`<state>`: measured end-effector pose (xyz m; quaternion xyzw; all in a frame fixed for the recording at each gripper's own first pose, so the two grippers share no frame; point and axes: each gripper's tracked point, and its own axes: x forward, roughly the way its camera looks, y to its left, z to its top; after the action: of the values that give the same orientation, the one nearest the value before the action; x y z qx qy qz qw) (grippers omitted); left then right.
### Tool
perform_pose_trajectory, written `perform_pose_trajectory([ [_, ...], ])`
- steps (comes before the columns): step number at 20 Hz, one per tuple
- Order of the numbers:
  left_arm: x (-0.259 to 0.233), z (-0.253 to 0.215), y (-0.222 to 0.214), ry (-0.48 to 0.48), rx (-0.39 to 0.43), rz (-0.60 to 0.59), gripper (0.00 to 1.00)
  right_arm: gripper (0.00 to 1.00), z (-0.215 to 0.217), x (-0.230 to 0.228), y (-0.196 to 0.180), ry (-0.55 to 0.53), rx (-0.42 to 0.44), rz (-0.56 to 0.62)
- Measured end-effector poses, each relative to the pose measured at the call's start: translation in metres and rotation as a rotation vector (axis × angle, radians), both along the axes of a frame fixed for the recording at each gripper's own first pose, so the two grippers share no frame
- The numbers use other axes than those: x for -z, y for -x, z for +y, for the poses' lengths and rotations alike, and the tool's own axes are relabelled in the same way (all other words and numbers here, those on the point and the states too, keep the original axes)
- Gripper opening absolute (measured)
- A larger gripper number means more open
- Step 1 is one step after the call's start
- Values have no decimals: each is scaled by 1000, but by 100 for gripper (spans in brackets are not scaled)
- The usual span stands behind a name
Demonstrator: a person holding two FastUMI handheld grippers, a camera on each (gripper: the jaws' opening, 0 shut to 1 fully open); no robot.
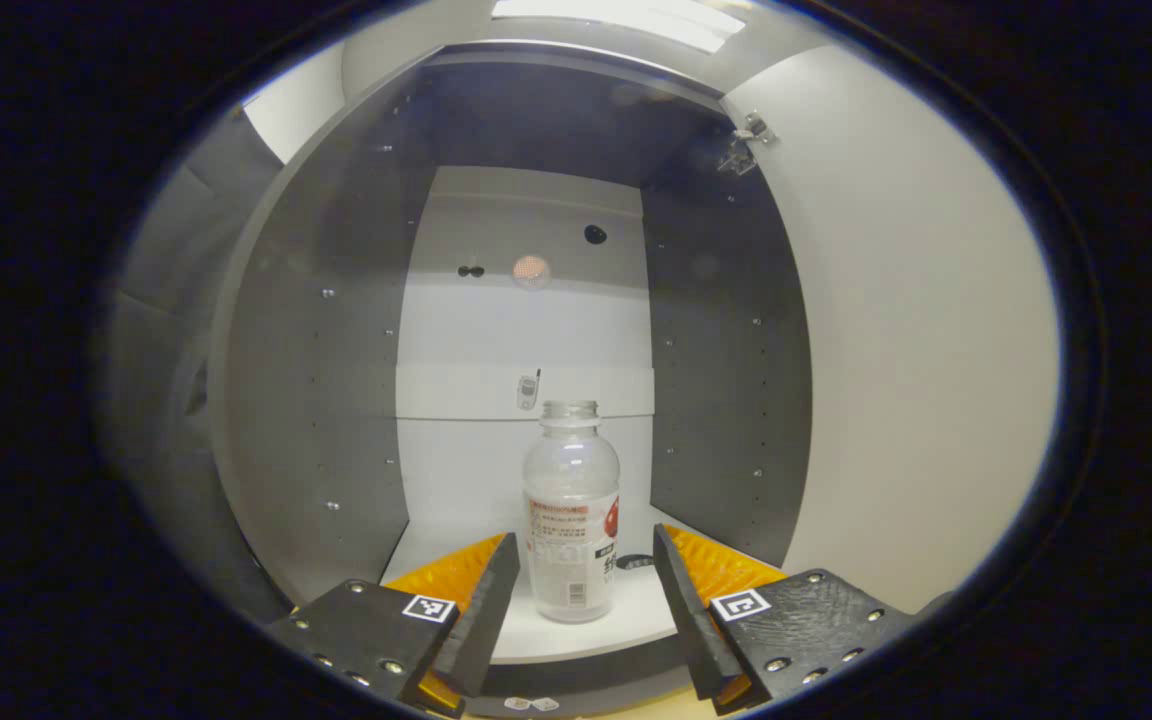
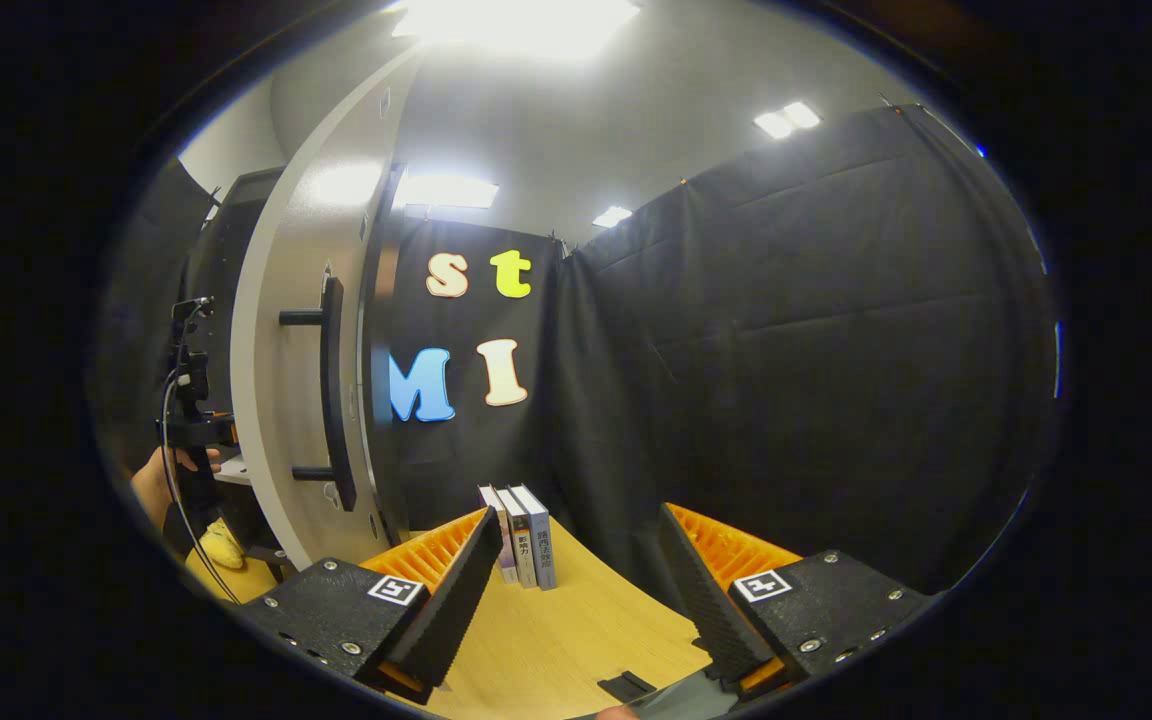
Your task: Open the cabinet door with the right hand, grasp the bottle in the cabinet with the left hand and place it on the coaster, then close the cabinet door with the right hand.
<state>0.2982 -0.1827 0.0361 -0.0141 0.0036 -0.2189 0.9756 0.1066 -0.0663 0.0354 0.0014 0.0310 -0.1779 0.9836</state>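
In the left gripper view a clear, capless bottle (image 1: 572, 512) with a white and red label stands upright on the cabinet's white bottom shelf (image 1: 636, 612). My left gripper (image 1: 584, 592) is open, its fingers on either side of the bottle's lower half without touching it. The cabinet door (image 1: 916, 350) stands swung open at the right. In the right gripper view my right gripper (image 2: 576, 590) is open and holds nothing, over the wooden table (image 2: 556, 640). The open door (image 2: 286, 400) with its dark bar handle (image 2: 333, 390) is at the left, seen nearly edge on.
Three books (image 2: 519, 535) stand upright on the table beside the door. A hand (image 2: 161, 485) holding the other gripper shows past the door at the far left. A small dark flat piece (image 2: 626, 686) lies near the table's front edge. The cabinet's grey side walls (image 1: 326, 380) flank the bottle.
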Motion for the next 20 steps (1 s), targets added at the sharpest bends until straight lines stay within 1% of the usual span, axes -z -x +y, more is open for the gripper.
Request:
perform_pose_trajectory([
  [1, 2, -1, -7, -7, -4, -5, 77, 96, 0, 0, 0, 2, 7, 2],
  [2, 4, -2, -14, -11, -11, -10, 77, 94, 0, 0, -1, 4, 14, 5],
  [3, 7, -3, -21, -15, -19, -7, 77, 96, 0, 0, -1, 5, 22, 7],
  [7, 18, -12, -39, -29, -18, 12, 77, 96, 1, 3, -4, 9, 40, 22],
  [12, 27, -17, -56, -16, -29, 46, 77, 96, 2, 6, -2, 20, 44, 38],
  [13, 28, -18, -57, -13, -28, 45, 82, 97, 3, 6, -2, 18, 42, 38],
  [14, 25, -18, -56, -11, -29, 43, 82, 97, 4, 7, -3, 14, 38, 38],
  [15, 27, -19, -55, -8, -24, 48, 70, 96, 4, 8, -3, 10, 33, 38],
  [16, 26, -18, -54, -1, -21, 51, 64, 96, 5, 10, -4, 6, 26, 40],
  [17, 24, -17, -51, 14, -19, 52, 77, 96, 6, 11, -4, 4, 19, 41],
  [18, 20, -15, -48, 27, -18, 50, 71, 96, 7, 12, -4, 2, 10, 41],
  [20, 10, -9, -38, 37, -28, 33, 70, 97, 7, 13, -2, 0, -11, 36],
])
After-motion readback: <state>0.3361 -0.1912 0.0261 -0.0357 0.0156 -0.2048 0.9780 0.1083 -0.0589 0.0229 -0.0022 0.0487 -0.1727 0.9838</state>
